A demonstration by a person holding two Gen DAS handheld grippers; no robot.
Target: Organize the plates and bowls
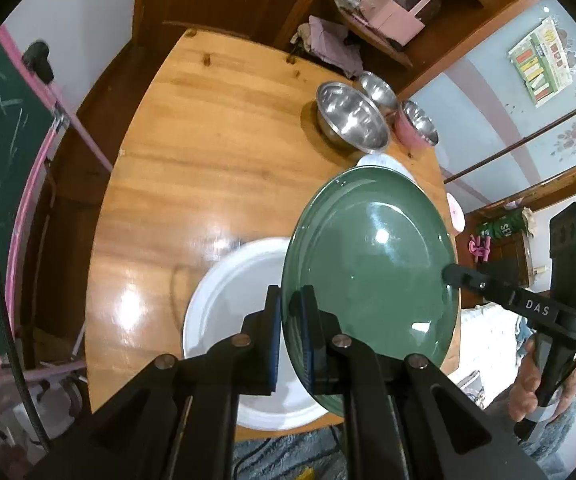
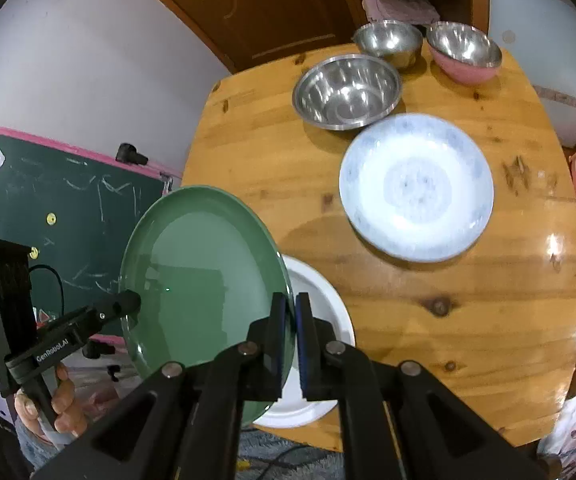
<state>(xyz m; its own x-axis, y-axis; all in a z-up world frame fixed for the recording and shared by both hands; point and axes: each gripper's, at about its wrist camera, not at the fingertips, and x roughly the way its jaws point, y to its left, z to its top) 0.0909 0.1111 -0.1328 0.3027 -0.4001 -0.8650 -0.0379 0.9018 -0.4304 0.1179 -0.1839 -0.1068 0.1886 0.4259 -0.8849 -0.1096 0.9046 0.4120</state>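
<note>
— Green glaze filled both wrist views. I had the green plate (image 1: pixel 372 276) off the bench (image 1: pixel 207 160), tilted, with the left tongs (image 1: pixel 291 300) clenched on its near-left rim and the right tongs (image 2: pixel 291 308) pinching the opposite edge.

— So where did it hang?

— Right above the white plate (image 1: pixel 223 312), which lay flat at the near edge of the bench. I judged I was about to stack green on white. That stack was not made yet.

— And the rest, left to right?

— To the left stood a green chalkboard (image 2: pixel 71 208) with a pink frame, well clear of the bench. Across the middle lay bare wood. Farther right sat the blue-grey plate (image 2: pixel 416 188), alone and flat, and behind it three bowls: the large steel bowl (image 2: pixel 348 90), a small steel bowl (image 2: pixel 388 42), and the pink bowl (image 2: pixel 466 54) with a steel lining. None were nested. So I reckoned the job was early: one plate in the air, one plate and three bowls untouched.

— Anything in the way?

— Nothing lay between green and white. The tilt worried me; glazed rims might slip in narrow pads.
</note>
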